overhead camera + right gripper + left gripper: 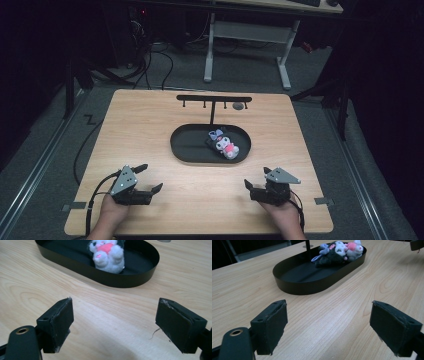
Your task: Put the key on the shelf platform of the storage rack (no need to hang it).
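Wooden table (150,130) bearing a black oval tray (186,145), ahead of both grippers and between them, with a rack (214,99) beyond.

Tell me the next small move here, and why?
Probably ease the right gripper forward toward the plush toy. Its jaws stand open and empty, and the toy lies in the right end of the black tray, nearer that gripper than the left gripper.
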{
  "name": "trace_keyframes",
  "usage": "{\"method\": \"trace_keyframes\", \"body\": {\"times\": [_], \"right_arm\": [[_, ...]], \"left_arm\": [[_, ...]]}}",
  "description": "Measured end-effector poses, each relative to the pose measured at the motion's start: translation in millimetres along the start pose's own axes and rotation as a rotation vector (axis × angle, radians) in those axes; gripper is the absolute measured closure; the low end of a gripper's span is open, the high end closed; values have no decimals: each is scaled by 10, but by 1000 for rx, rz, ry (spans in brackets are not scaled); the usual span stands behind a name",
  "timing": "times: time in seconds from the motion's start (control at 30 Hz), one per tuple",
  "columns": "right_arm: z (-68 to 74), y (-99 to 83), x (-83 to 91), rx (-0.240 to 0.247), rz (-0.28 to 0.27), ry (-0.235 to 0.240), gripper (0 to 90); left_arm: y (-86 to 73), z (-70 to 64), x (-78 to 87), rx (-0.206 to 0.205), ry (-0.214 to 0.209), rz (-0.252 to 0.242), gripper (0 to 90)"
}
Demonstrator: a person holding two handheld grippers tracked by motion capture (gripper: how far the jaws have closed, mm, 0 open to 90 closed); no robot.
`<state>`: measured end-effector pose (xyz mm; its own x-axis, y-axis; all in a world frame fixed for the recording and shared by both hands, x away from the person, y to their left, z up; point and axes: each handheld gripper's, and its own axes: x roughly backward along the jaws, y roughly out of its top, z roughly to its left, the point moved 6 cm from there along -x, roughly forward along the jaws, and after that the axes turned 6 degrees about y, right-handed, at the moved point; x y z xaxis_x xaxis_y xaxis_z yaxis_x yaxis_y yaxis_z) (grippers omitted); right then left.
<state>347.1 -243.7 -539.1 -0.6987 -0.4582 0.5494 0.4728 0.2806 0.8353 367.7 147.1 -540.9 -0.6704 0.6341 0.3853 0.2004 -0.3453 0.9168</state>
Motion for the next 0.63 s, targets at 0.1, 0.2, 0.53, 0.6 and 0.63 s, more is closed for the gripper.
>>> {"method": "trace_keyframes", "body": {"times": [0.1, 0.2, 0.53, 0.6, 0.63], "right_arm": [[63, -49, 40, 0, -15, 4, 131], [104, -107, 64, -25, -57, -44, 104], [86, -77, 2, -33, -78, -32, 117], [87, -51, -33, -60, -75, -23, 138], [87, -51, -33, -60, -75, -23, 138]], "left_arm": [[7, -5, 0, -3, 18, 1, 151], [-4, 4, 15, 8, 35, -1, 150], [-85, 42, 142, 7, 53, 8, 148], [-123, 109, 221, 44, 52, 2, 149], [-123, 109, 221, 44, 52, 2, 149]]}}
